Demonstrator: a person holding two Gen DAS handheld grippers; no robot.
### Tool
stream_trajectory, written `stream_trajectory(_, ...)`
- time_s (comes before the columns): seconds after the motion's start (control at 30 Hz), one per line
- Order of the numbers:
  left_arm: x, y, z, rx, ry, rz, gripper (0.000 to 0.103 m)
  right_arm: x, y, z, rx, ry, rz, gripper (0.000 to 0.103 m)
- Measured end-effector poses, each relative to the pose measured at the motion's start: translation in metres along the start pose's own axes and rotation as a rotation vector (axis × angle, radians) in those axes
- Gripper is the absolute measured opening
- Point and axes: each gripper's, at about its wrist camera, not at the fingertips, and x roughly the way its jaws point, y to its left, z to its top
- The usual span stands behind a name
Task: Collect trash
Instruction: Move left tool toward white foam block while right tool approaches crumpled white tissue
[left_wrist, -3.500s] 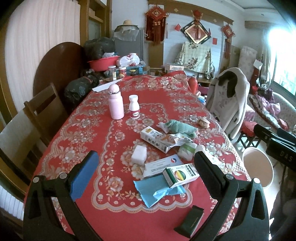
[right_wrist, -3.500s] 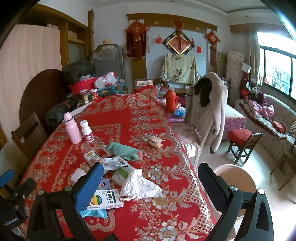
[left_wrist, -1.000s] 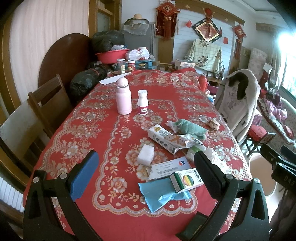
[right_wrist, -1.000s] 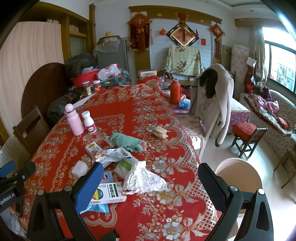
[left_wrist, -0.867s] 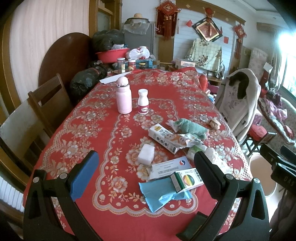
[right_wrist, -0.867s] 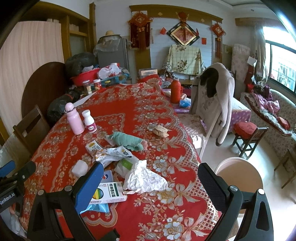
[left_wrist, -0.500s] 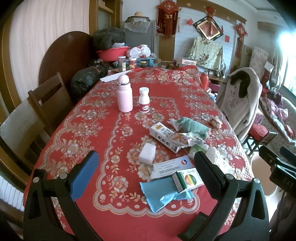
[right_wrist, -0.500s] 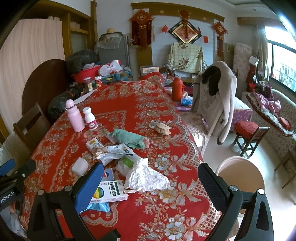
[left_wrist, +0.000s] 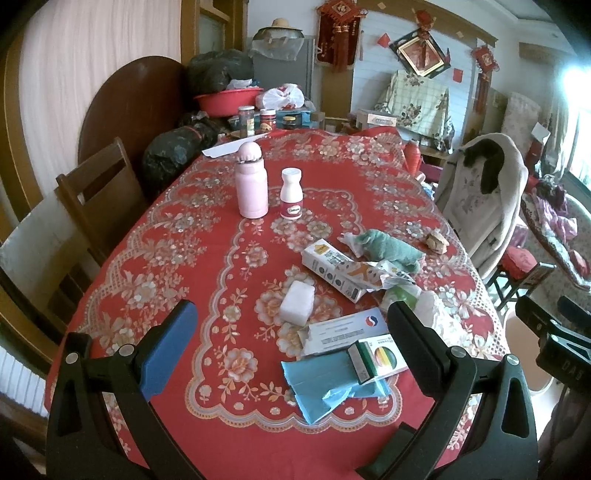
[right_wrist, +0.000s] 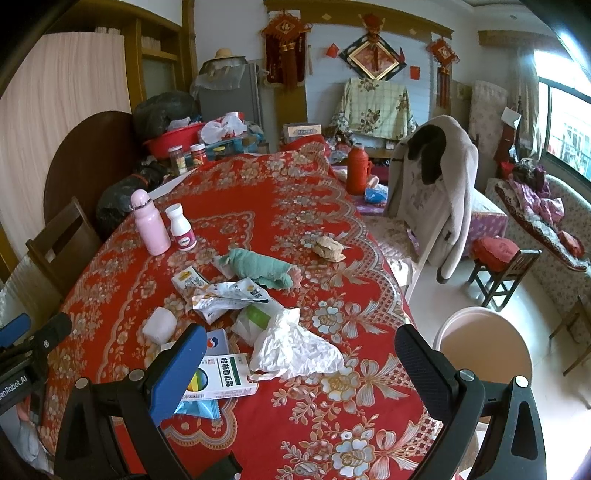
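Observation:
Trash lies in a heap on the red flowered tablecloth (left_wrist: 177, 258). A crumpled white paper (right_wrist: 295, 350) sits just ahead of my right gripper (right_wrist: 301, 365), which hangs open above the table's near end with nothing held. A green-and-white medicine box (left_wrist: 376, 356) rests on a blue plastic sheet (left_wrist: 325, 384), beside a white envelope (left_wrist: 343, 330), a white foam block (left_wrist: 297, 302), a long carton (left_wrist: 330, 269), torn wrappers (right_wrist: 229, 295) and a green rag (right_wrist: 258, 267). My left gripper (left_wrist: 291, 341) is open and empty, short of the foam block.
A pink bottle (left_wrist: 252, 184) and a white pill bottle (left_wrist: 291, 199) stand mid-table. A crumpled brown scrap (right_wrist: 328, 248) lies near the right edge. A round beige bin (right_wrist: 484, 350) stands on the floor right of the table. Chairs line the left; a coat-draped chair (right_wrist: 432, 192) stands right.
Both grippers have drifted slightly forward and up over the table, so the trash sits a little lower in view. Nothing was grasped or moved.

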Motion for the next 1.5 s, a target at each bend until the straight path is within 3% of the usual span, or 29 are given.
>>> stream_trajectory(1.2,0.026,0.013,0.007,-0.022,0.087,0.022,0.102,0.036,0.013,-0.013,-0.027,0.127,0.064,0.101)
stream_trajectory(1.5,0.041,0.025,0.0,-0.004,0.142,-0.02,0.102,0.057,0.013,-0.023,-0.014,0.198,0.095,0.101)
